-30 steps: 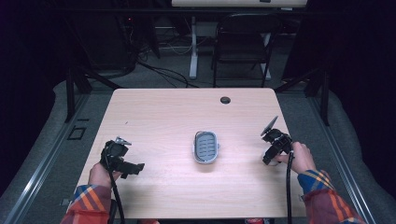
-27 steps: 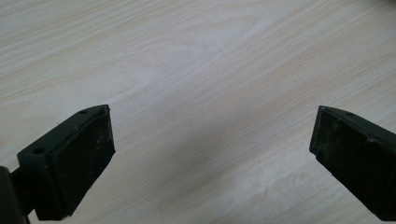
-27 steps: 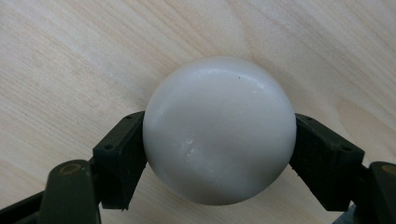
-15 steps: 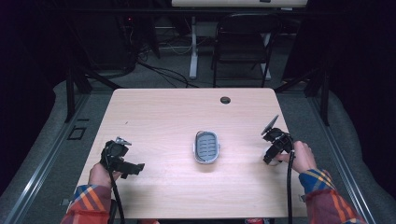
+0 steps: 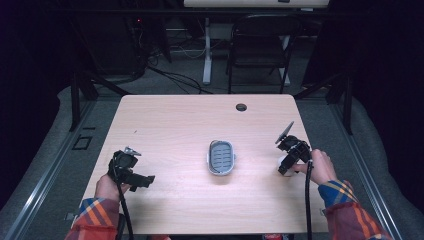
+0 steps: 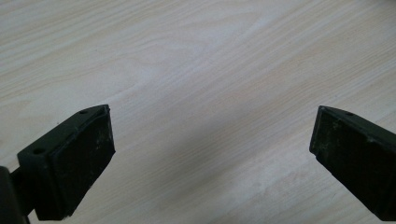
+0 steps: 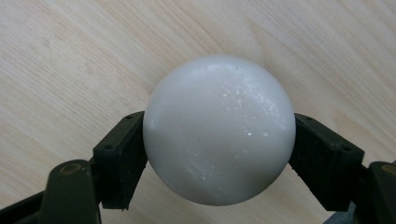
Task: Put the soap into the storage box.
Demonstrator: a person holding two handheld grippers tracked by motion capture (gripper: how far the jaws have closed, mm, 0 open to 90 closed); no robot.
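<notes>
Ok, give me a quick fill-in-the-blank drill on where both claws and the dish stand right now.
1. The right claw is shut on a white ____.
2. The left claw has its jaws ____, with nothing between them.
3. The grey soap dish sits near the ____ of the table.
4. The dish holds ____.

Missing words: ball; open; middle; nothing

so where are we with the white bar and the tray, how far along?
Done: the right gripper is shut on the round white soap-like bar, jaws pressing both its sides, at the right side of the light wooden table. In hand: carrying it. Left: it likely goes into the grey oval slotted tray mid-table, which looks empty. The left gripper is open over bare wood.
</notes>
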